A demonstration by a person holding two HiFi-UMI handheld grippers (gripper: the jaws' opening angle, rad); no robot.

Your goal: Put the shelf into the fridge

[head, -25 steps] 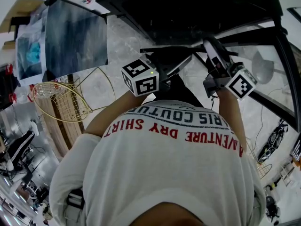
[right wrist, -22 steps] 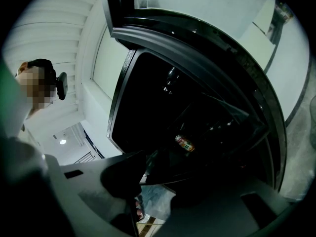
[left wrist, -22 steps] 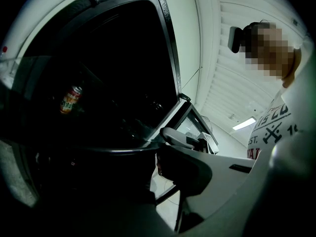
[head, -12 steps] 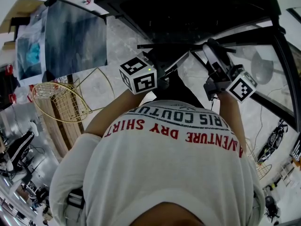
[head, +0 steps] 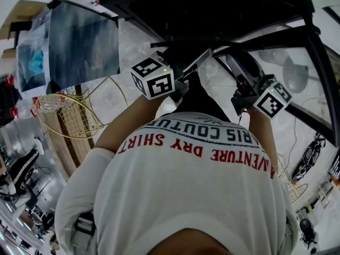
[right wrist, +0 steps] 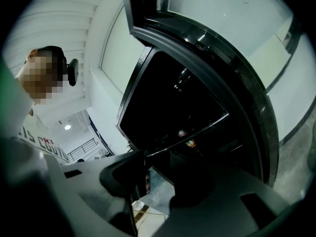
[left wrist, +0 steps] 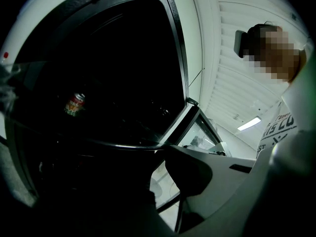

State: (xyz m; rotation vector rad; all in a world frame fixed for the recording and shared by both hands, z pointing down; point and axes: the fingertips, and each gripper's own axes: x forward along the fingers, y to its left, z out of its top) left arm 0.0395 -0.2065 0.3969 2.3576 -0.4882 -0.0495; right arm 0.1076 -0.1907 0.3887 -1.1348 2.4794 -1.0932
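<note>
Left tongs point(left wrist: 163, 149) are pinching the near edge of the glass shelf point(left wrist: 98, 143). You can see the thin edge run straight into the tips, with a gap only further back between the two arms. It's the same story on the right: the right tongs point(right wrist: 148, 157) are clamped on the shelf point(right wrist: 197, 132) edge where that bright line meets them. From my head cam the left tongs point(head: 204, 54) and right tongs point(head: 234, 57) both point away from me. Their marker cubes point(head: 153, 77) sit just above my white T-shirt point(head: 191, 185), the one with the red and black lettering. The shelf point(head: 265, 37) is a clear pane with a dark rim, held up between the two tongs right at the open front of the fridge point(head: 202, 4). I honestly can't tell whether its far edge is already inside. The fridge point(left wrist: 123, 58) is pitch dark inside, but there's a can with a red label point(left wrist: 75, 104) in there past the shelf. The right side shows the same dark fridge point(right wrist: 182, 83) opening with a couple of small bright things point(right wrist: 190, 143) in it that are too tiny to name. Off to my left on the pale marbled floor point(head: 133, 47) there's a yellowish wire basket thing point(head: 69, 116).
</note>
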